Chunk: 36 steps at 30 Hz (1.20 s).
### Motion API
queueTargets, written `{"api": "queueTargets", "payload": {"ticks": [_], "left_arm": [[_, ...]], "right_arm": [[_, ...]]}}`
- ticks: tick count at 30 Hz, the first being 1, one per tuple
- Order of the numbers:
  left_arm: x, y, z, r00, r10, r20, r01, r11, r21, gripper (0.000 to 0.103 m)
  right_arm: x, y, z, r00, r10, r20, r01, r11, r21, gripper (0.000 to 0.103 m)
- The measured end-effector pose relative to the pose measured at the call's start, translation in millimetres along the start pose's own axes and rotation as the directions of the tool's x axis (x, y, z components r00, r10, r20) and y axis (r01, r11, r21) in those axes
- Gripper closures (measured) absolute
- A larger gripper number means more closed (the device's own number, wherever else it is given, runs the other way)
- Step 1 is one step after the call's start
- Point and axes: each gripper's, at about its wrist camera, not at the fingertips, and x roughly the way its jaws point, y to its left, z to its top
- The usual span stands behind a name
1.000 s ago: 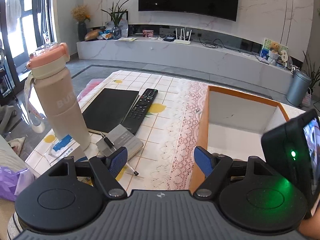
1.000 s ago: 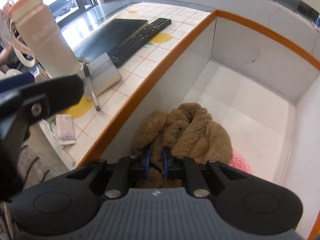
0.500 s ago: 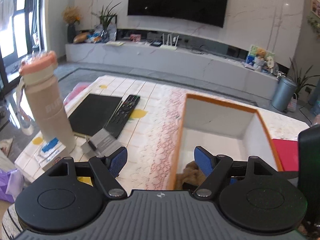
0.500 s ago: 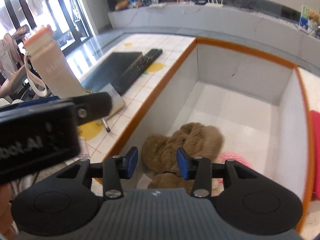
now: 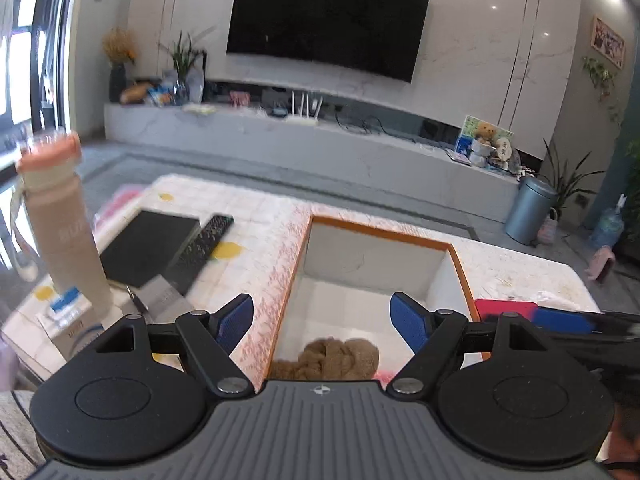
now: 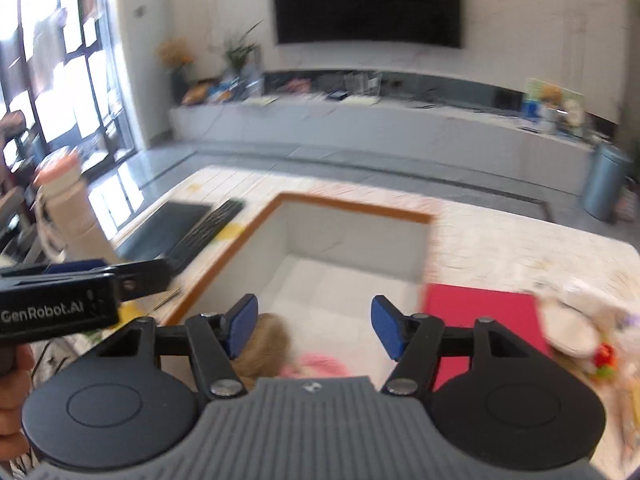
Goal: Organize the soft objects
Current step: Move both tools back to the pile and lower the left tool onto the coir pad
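A white box with an orange rim (image 5: 380,232) (image 6: 352,204) stands on the table. A brown fuzzy soft thing (image 5: 340,358) (image 6: 260,344) lies at its near end, with a pink soft thing (image 6: 320,364) beside it. My left gripper (image 5: 322,324) is open and empty above the box's near end. My right gripper (image 6: 314,330) is open and empty, raised above the two soft things. White soft things with small coloured bits (image 6: 580,320) lie on the table right of the box.
A tall beige bottle with a pink lid (image 5: 60,224) stands at the left. A black pad (image 5: 148,246), a remote (image 5: 204,248) and a grey case lie beside it. A red flat thing (image 6: 480,320) lies right of the box.
My right gripper opened, let go of the brown soft thing in the box, and rose up and back. My left gripper moved right over the box and lifted.
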Motion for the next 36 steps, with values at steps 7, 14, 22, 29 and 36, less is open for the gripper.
{"api": "queueTargets", "payload": {"ticks": [7, 14, 22, 29, 36], "left_arm": [[-10.9, -41.9, -5.4, 0.995, -0.102, 0.006, 0.101, 0.994, 0.038, 0.011], [-9.8, -123.6, 0.9, 0.979, -0.201, -0.045, 0.204, 0.976, 0.075, 0.011], [25.8, -227.2, -23.4, 0.959, -0.265, -0.106, 0.281, 0.942, 0.186, 0.011], [73.5, -288.4, -74.8, 0.983, -0.136, -0.126, 0.164, 0.955, 0.246, 0.011], [100.1, -338.3, -114.7, 0.994, -0.045, -0.097, 0.075, 0.942, 0.327, 0.011]], "right_arm": [[-64.5, -70.2, -1.5, 0.968, -0.218, 0.125, 0.215, 0.976, 0.036, 0.028], [-92.2, -143.4, 7.3, 0.874, -0.477, 0.090, 0.474, 0.879, 0.052, 0.019], [-82.4, -244.6, -34.5, 0.849, -0.528, 0.033, 0.499, 0.820, 0.281, 0.011], [-47.9, -314.3, -91.7, 0.852, -0.516, -0.092, 0.497, 0.739, 0.456, 0.009], [-25.2, -351.2, -137.3, 0.839, -0.490, -0.237, 0.533, 0.649, 0.543, 0.009]]}}
